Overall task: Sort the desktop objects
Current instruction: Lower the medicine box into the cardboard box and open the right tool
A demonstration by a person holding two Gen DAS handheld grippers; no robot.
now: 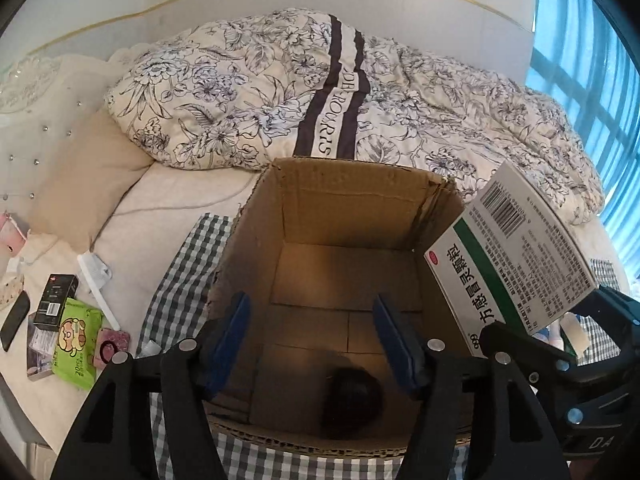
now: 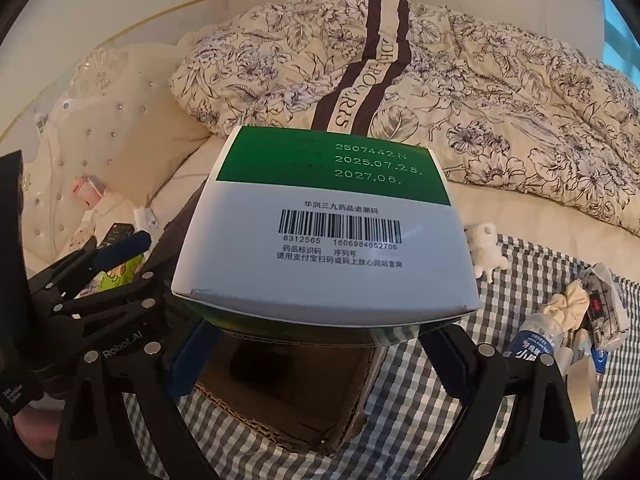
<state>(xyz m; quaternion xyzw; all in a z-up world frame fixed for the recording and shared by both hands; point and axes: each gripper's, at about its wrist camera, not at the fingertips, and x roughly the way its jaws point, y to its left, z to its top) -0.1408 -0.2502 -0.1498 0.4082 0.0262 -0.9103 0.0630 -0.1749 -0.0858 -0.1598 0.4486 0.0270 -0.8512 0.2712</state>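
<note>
One green-and-white cardboard medicine box [image 2: 326, 236], clamped between the blue pads of the right gripper [image 2: 320, 356], held tilted above the open brown corrugated carton [image 1: 348, 216] on gingham cloth [image 2: 440, 380]. Left gripper [image 1: 312, 344]: jaws spread, nothing between them, over the carton. One dark round object [image 1: 354, 400] on the carton floor.

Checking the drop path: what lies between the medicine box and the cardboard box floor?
Only air; the right wrist view shows the medicine box held above the cardboard box.
</note>
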